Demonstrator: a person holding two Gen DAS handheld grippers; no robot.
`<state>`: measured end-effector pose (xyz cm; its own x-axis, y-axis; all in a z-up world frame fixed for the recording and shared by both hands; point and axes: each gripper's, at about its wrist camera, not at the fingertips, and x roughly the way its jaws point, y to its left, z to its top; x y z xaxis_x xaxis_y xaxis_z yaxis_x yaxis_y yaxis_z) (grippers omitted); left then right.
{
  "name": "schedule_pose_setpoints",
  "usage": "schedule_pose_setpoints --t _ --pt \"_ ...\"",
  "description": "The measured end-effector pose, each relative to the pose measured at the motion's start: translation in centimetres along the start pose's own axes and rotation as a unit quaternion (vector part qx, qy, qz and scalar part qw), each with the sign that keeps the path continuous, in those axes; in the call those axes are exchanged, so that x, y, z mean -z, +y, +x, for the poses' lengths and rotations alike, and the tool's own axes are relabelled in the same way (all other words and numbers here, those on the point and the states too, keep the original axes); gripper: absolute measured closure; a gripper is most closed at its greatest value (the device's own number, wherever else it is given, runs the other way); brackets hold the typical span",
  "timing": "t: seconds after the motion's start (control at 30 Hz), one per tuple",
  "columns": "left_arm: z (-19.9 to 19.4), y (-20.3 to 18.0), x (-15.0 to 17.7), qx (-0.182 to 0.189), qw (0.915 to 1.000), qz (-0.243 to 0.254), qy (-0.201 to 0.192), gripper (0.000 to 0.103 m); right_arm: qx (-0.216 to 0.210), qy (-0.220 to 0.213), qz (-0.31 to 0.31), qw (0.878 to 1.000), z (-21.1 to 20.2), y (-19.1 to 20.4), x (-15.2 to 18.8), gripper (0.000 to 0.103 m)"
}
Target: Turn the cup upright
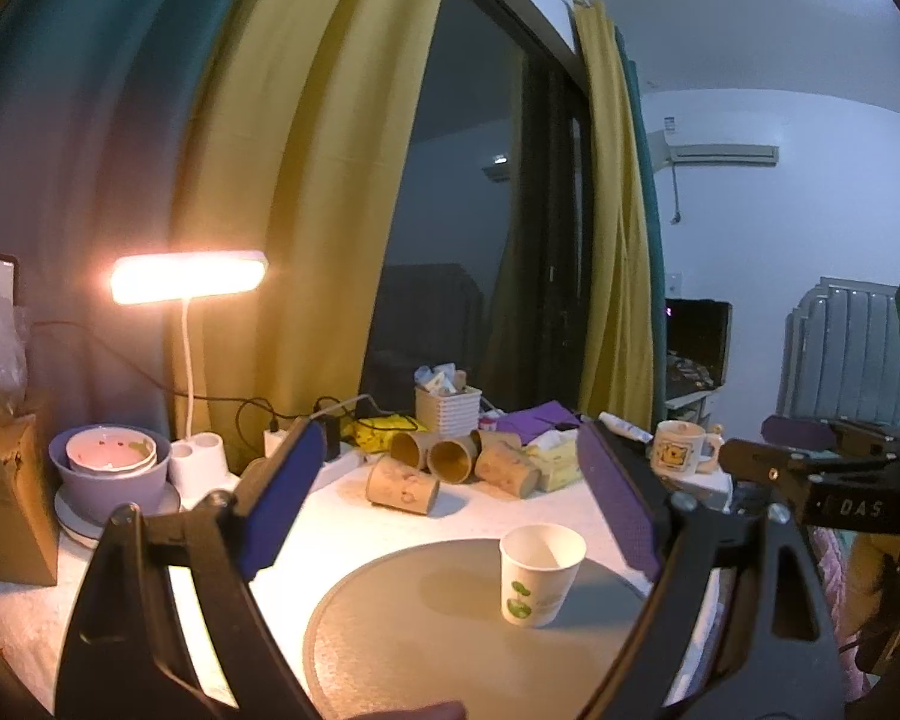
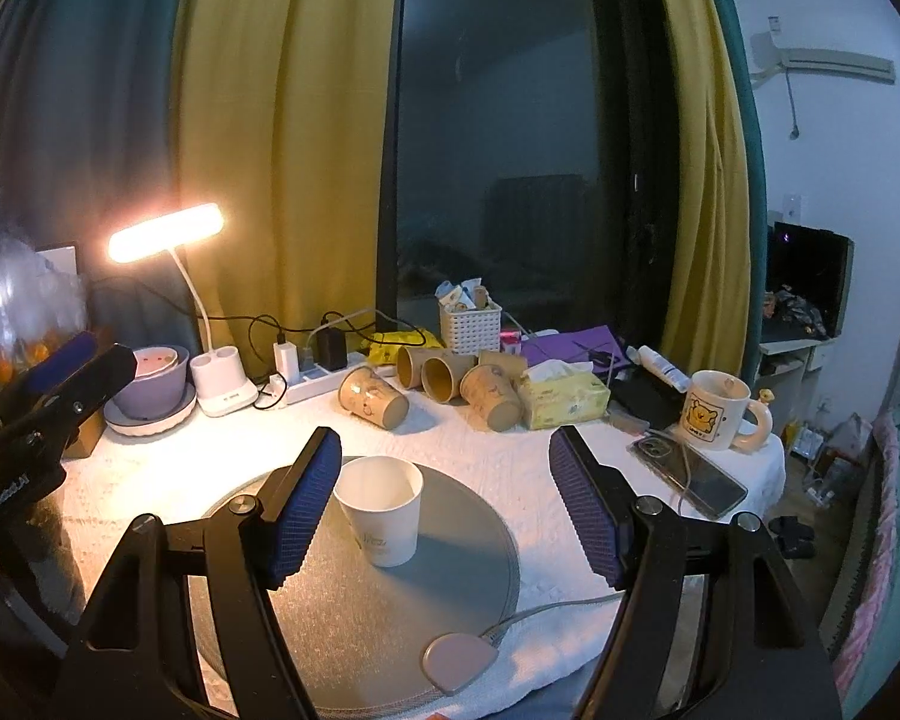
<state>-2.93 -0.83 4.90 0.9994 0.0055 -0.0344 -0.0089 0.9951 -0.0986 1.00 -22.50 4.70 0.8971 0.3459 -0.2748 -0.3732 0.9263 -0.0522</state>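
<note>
Cup upright on mat

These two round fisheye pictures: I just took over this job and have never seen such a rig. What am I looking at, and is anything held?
There is no robot: a person holds one two-finger gripper in each hand, each with a camera looking along its blue-padded fingers. One picture is from the left gripper, the other from the right gripper. Both are open and hold nothing. A white paper cup stands upright, mouth up, on a round grey mat on the white tablecloth. Behind it lie several brown paper cups on their sides, beside a tissue pack, a bear mug, a phone and a lit desk lamp.
</note>
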Motion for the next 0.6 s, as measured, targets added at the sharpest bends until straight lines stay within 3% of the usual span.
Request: schedule_pose_setpoints --t 0.6 --pt "0.08 -0.03 0.17 -0.003 0.9999 -0.003 0.009 0.016 -0.004 0.009 0.000 1.000 0.41 0.06 0.03 0.028"
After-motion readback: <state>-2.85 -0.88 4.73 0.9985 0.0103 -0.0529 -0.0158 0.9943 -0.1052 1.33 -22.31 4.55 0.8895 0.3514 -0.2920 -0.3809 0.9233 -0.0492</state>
